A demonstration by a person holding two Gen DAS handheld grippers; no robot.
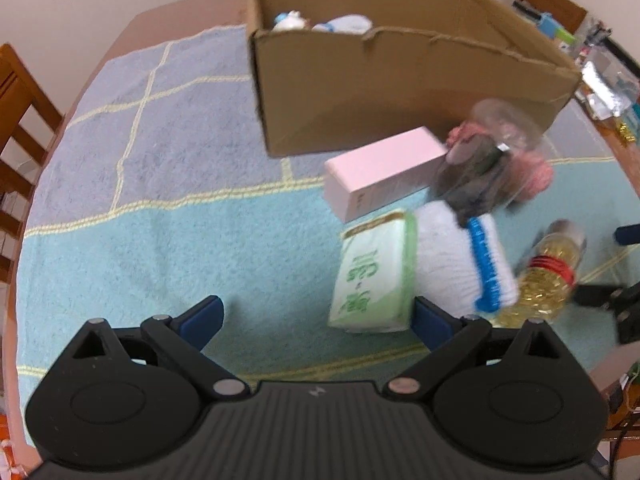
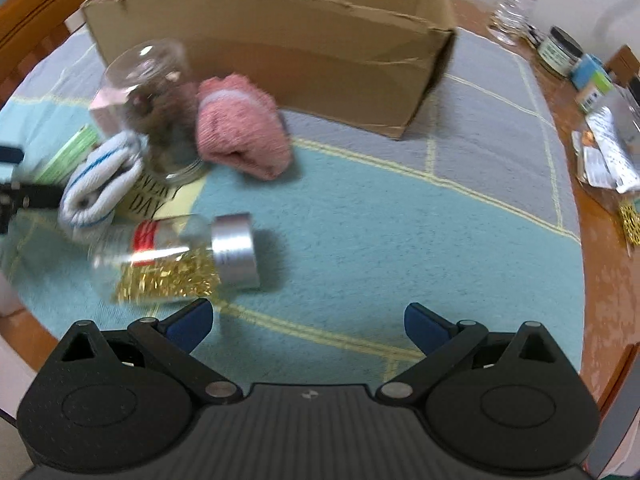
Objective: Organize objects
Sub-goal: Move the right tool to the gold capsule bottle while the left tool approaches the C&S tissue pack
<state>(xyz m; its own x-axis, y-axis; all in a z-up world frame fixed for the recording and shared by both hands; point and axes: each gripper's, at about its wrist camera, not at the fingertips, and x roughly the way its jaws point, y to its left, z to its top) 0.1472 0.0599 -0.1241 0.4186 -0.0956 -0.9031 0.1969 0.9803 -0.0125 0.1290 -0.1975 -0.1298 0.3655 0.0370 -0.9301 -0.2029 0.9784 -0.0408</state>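
A cardboard box (image 1: 400, 92) stands at the back of the mat; it also shows in the right wrist view (image 2: 304, 64), with white items inside. In front lie a pink box (image 1: 380, 172), a green tissue pack (image 1: 372, 276), a white sock roll with blue trim (image 1: 452, 260), a clear jar with dark contents (image 1: 480, 164), a pink sock roll (image 2: 240, 136) and a jar of gold bits (image 2: 172, 260) with a silver lid. My left gripper (image 1: 318, 318) is open just before the tissue pack. My right gripper (image 2: 308, 322) is open, right of the gold jar.
A blue and teal towel mat (image 1: 160, 200) covers the round wooden table (image 2: 608, 280). Wooden chairs (image 1: 20, 120) stand at the left. Bottles, a jar and packets (image 2: 592, 120) clutter the table's right side.
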